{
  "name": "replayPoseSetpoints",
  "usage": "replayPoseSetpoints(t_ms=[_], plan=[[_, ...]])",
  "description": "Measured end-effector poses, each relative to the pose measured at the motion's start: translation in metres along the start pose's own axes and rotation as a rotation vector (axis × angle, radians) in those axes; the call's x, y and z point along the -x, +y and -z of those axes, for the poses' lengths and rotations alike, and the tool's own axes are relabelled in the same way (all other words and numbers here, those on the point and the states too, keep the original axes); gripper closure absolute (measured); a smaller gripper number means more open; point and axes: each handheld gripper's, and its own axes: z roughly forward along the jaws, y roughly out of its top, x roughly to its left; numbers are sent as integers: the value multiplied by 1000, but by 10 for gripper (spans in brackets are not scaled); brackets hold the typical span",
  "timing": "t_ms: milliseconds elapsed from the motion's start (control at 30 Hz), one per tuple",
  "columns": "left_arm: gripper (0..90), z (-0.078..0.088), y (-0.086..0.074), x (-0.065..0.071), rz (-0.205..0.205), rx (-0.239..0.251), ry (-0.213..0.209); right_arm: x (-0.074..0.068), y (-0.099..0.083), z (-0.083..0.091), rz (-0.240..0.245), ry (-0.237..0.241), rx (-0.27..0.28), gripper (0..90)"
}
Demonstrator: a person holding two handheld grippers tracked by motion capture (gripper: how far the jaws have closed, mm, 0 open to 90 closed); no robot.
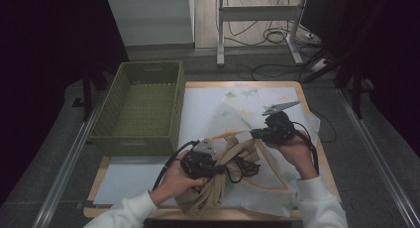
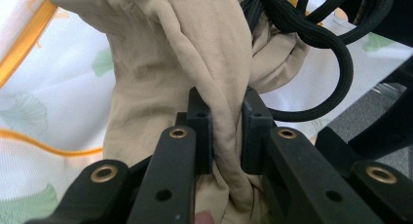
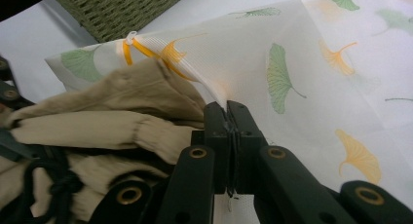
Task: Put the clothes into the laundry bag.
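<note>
Hands (image 1: 177,181) low, wrists seemingly level, jaws clamping cloth.

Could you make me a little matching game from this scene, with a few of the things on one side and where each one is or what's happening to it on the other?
Things:
1. beige garment
2. mesh bag
3. green basket
4. black cord

States:
A. stands at the table's left, untouched
B. pinched at its edge by the right gripper
C. a fold of it clamped in the left gripper
D. looped over the beige cloth

Pairs: 1-C, 2-B, 3-A, 4-D
</note>
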Motion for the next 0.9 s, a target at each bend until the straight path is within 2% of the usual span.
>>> replayPoseSetpoints(t_ms=[400, 600, 900], plan=[[789, -17, 17, -6, -1, -22, 13, -3, 1, 5, 4, 5, 10, 868], [789, -24, 22, -13, 16, -27, 17, -4, 2, 6, 10, 6, 16, 868], [789, -27, 26, -17, 24, -10, 42, -3, 2, 8, 8, 8, 19, 868]])
